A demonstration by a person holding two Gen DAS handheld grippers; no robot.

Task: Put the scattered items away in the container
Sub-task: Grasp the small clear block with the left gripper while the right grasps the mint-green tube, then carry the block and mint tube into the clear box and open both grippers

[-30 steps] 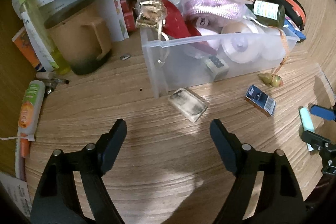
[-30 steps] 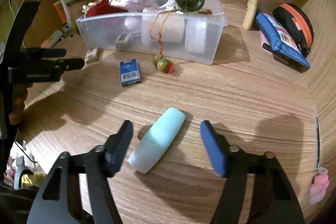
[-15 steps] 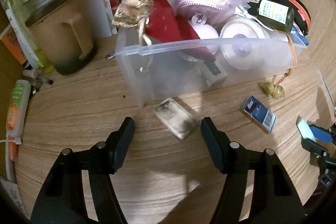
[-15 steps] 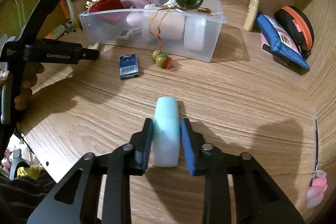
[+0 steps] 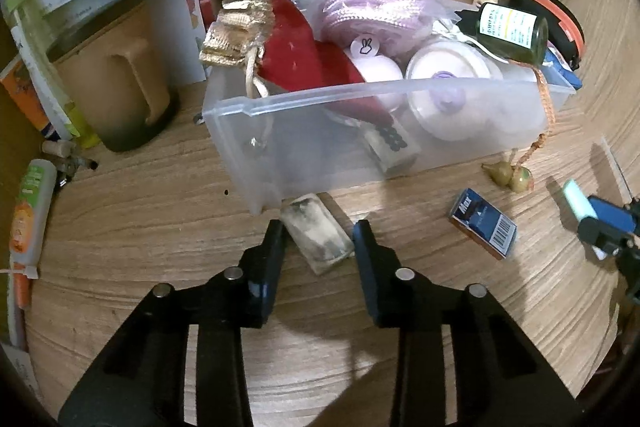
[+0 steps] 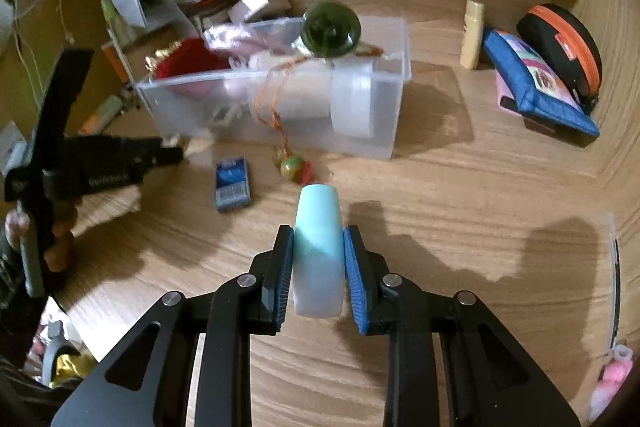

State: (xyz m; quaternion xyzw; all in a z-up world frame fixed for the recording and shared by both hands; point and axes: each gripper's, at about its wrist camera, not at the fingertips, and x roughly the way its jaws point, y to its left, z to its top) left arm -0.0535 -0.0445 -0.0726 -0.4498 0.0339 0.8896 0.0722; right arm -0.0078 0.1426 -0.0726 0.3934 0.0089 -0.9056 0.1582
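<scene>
The mint case (image 6: 318, 251) is clamped in the right tool (image 6: 318, 259); the left tool (image 5: 318, 241) is narrowed around the grey block (image 5: 316, 233), not yet gripped. Both must be carried to the container (image 5: 360, 95) at upper centre.

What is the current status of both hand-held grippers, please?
Right hand-held gripper shut on mint case, lifted. Left hand-held gripper open, straddling smudged block on table. Clear bin ahead, already crowded.

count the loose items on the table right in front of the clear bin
3: a grey block between the left gripper fingers, a blue box right of it, and beads on a cord hanging from the bin.
</scene>
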